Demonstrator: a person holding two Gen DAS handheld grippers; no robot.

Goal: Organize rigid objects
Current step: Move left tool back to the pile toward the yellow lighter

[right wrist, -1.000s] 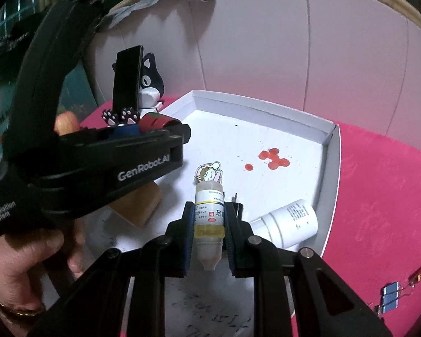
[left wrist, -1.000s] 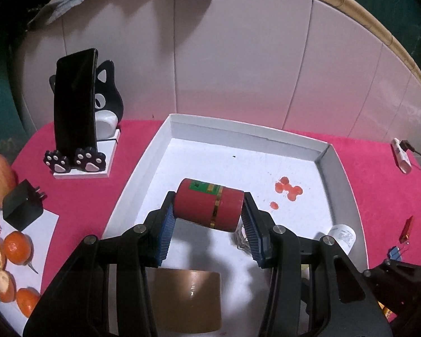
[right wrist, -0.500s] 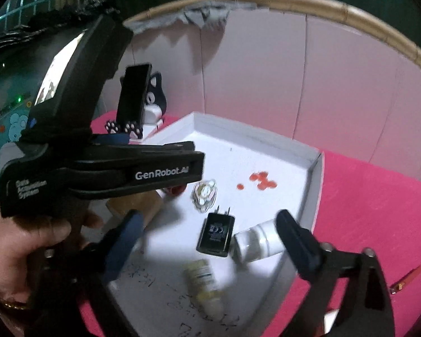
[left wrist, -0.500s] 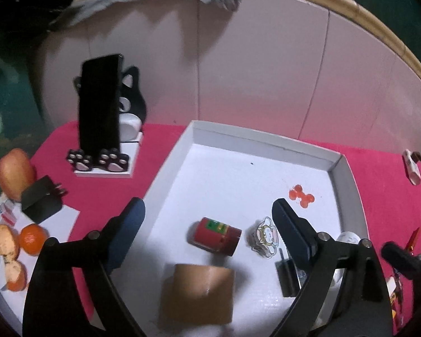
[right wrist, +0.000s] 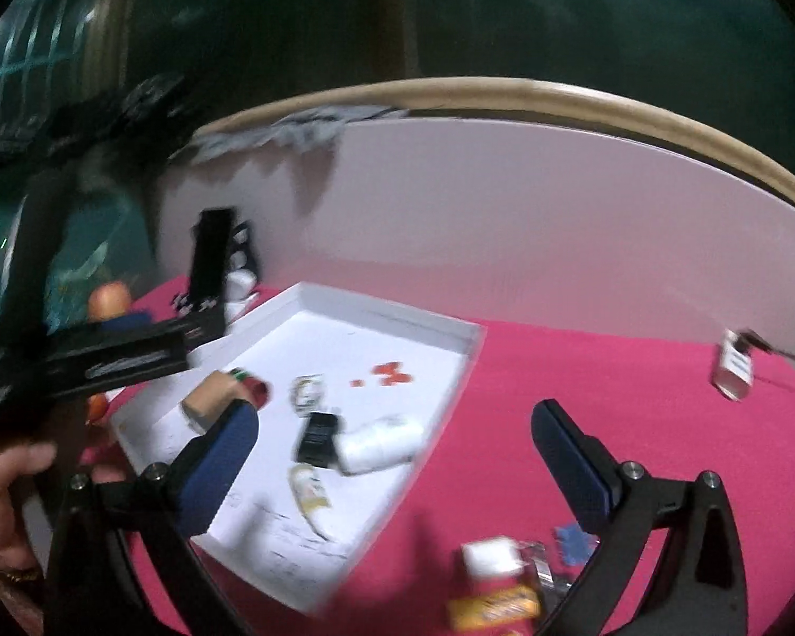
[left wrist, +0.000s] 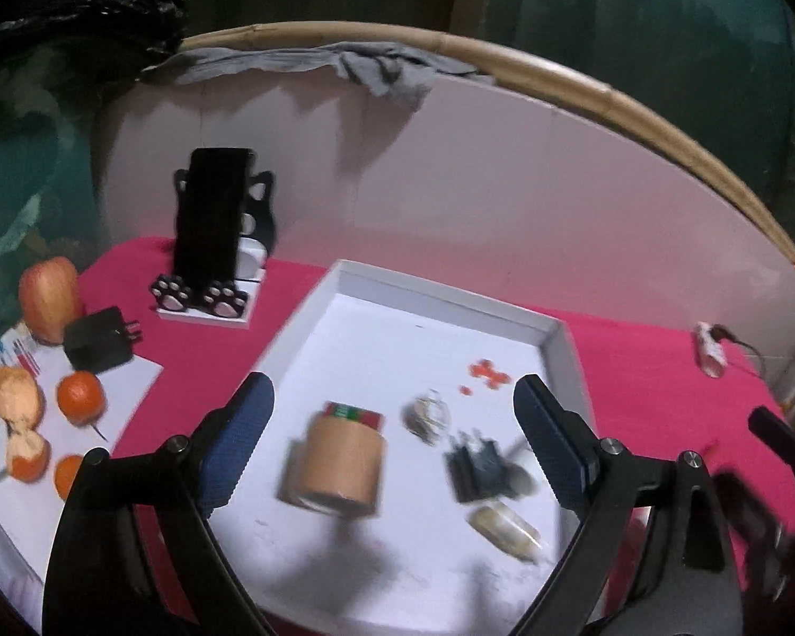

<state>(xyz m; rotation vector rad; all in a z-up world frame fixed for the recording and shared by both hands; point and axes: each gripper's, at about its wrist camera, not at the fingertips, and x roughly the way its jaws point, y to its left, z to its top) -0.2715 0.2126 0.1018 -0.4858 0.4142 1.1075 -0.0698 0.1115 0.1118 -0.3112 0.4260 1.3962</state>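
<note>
A white tray (left wrist: 440, 297) (right wrist: 387, 312) lies on the pink cloth. Inside it are a brown tape roll (left wrist: 342, 464) (right wrist: 209, 397), a red can (left wrist: 352, 413) (right wrist: 252, 387) behind the roll, a small yellow dropper bottle (left wrist: 506, 527) (right wrist: 310, 493), a black charger (left wrist: 474, 469) (right wrist: 318, 437), a white bottle (right wrist: 379, 442) and a round keychain (left wrist: 429, 413) (right wrist: 307, 392). My left gripper (left wrist: 395, 450) hangs open above the tray with nothing between its fingers. My right gripper (right wrist: 397, 458) is open too, held back over the tray's right edge, empty.
A phone on a cat-shaped stand (left wrist: 214, 244) is at the back left. An apple (left wrist: 47, 299), oranges (left wrist: 79, 397) and a black adapter (left wrist: 98, 344) lie on the left. A small white device with a cable (right wrist: 734, 365) and loose items (right wrist: 495, 583) lie on the cloth at the right.
Both grippers let go: the red can and the dropper bottle now lie in the tray. Both grippers opened wide, then pulled back and up from the tray.
</note>
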